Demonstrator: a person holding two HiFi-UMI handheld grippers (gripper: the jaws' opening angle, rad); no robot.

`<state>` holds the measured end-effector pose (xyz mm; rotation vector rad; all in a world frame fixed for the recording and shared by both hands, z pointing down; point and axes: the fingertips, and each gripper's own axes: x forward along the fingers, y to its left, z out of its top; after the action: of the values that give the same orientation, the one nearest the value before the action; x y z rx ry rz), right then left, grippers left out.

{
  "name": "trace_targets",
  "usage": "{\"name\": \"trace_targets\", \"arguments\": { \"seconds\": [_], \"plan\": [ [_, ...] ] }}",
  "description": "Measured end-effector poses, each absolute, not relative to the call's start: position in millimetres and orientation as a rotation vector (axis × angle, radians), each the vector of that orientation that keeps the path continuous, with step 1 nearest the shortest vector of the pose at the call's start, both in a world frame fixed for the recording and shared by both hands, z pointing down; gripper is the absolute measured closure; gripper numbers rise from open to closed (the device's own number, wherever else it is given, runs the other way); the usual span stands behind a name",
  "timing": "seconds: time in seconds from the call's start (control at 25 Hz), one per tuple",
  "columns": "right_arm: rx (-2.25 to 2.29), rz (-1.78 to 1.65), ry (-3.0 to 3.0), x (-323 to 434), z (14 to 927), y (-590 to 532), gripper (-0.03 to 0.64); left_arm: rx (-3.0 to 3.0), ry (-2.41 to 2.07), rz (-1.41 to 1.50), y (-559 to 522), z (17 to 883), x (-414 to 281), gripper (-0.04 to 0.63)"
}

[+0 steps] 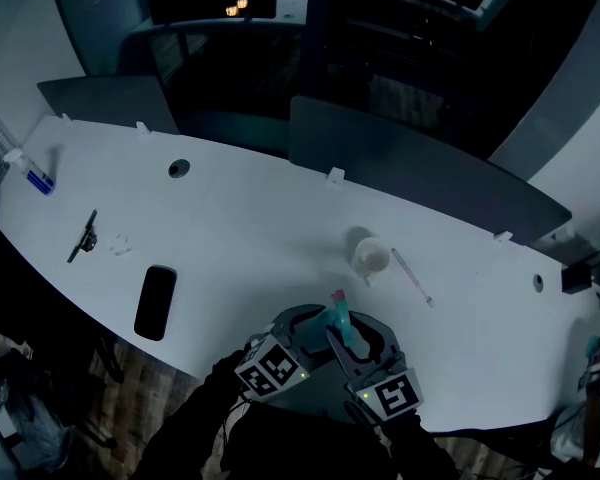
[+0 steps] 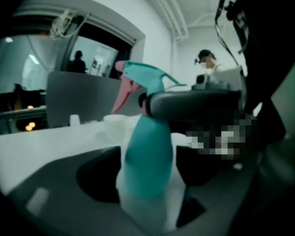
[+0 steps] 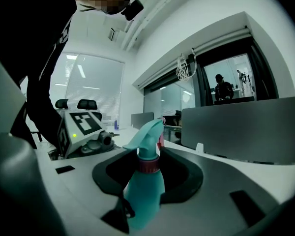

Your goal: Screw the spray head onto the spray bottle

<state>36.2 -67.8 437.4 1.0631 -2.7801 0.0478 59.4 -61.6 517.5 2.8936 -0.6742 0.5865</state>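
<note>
Over the table (image 1: 280,228) edge, pinching collar of spray head (image 3: 146,133) in right gripper (image 1: 368,343); loosely ringing spray bottle (image 2: 147,156) with wide-open left gripper (image 1: 298,330); needing tightening before twisting

teal spray bottle (image 3: 141,196); white table (image 1: 260,230); black phone (image 1: 156,302)

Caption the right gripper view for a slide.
Right gripper holds the teal bottle, spray head on top, with the left gripper close beside.
</note>
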Motion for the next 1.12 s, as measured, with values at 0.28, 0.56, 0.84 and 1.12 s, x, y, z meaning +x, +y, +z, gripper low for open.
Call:
{"name": "trace_targets", "arguments": {
  "seconds": [0.28, 0.56, 0.84, 1.12],
  "plan": [
    [1.113, 0.043, -2.784, 40.6, 436.4, -68.9, 0.483, 2.87, -0.865, 0.529, -59.9, 514.4, 61.7, 0.287],
    [1.136, 0.043, -2.773, 40.4, 436.3, -68.3, 0.483, 2.723, -1.224, 0.502, -60.5, 514.2, 58.0, 0.278],
    [1.089, 0.121, -2.817, 38.8, 436.3, -66.7, 0.483, 2.812, -0.515, 0.495, -58.1, 515.4, 57.9, 0.276],
    [1.12, 0.088, -2.801, 38.3, 436.4, -66.0, 0.483, 2.713, -1.071, 0.473, -57.2, 515.4, 56.1, 0.288]
  ]
}}
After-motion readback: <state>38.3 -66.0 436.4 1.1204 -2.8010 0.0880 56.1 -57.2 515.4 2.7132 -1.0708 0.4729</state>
